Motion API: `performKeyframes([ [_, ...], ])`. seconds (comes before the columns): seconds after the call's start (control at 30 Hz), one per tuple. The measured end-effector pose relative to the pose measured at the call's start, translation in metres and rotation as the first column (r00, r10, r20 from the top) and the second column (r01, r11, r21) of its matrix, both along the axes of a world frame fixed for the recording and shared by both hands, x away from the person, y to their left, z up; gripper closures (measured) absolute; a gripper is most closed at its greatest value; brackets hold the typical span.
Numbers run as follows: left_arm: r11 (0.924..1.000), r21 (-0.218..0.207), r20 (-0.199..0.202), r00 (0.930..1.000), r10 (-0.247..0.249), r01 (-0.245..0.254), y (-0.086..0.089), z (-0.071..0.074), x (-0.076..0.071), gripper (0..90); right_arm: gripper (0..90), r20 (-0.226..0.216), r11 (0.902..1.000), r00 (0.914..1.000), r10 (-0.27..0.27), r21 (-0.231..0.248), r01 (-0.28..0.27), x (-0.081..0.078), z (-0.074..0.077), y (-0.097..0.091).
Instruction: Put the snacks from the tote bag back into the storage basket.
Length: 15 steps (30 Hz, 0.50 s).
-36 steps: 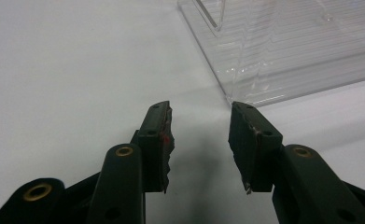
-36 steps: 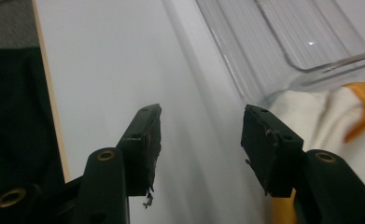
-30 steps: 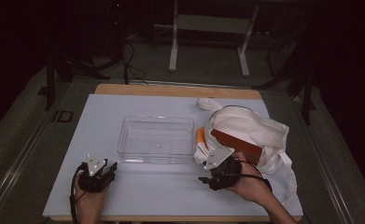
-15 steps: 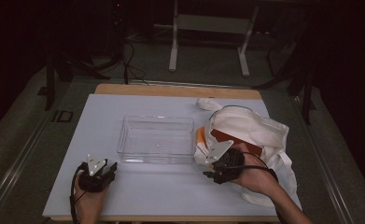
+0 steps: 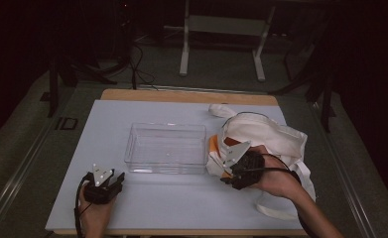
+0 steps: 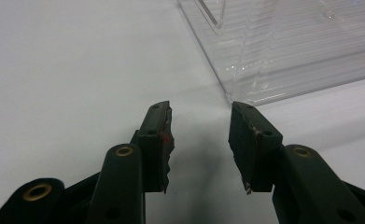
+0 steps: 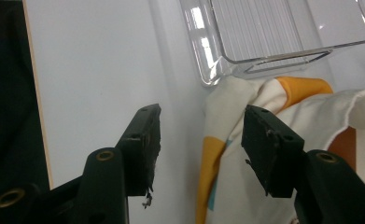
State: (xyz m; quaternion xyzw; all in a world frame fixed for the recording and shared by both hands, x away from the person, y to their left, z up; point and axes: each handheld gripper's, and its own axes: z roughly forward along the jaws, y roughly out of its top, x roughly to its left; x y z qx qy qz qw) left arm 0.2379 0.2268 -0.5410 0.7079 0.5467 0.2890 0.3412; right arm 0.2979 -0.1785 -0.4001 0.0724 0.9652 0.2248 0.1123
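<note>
1. On the white surface point(image 5: 171, 208), a clear plastic bin point(image 5: 165, 148) stands empty near the middle, with a cream cloth bag point(image 5: 276, 136) slumped just beside its right end.
2. At the bag's near-left edge, the right tool point(image 5: 229, 167) has its jaws spread wide and grips nothing; in the right gripper view a fold of the bag's cloth point(image 7: 227, 140) with an orange patch lies between them.
3. Well apart, near the front-left corner of the surface, the left tool point(image 6: 199, 140) rests low with its jaws also parted and empty, pointing toward the bin's near corner.
4. Something reddish-brown shows inside the bag's mouth; I cannot tell what it is.
5. My worry: if the right tool closes here, it may pinch only a thin fold, which could slip out, or drag the bag against the light bin and shove it aside.
6. With no hold on the far side, the bag may simply slide.
</note>
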Motion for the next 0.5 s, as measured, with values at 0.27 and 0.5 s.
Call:
performKeyframes([
  [0.27,1.0000,0.001,-0.001,1.0000,0.001,-0.001,0.000,0.000,0.000,59.4,46.2,-0.002,0.9999,0.9999,-0.010,-0.006,0.010,0.011,0.007,-0.005],
  [0.5,1.0000,0.000,0.001,1.0000,0.002,-0.002,0.000,0.000,0.000,59.2,45.8,0.002,0.9998,0.9998,-0.021,-0.004,0.021,0.018,0.014,-0.009],
])
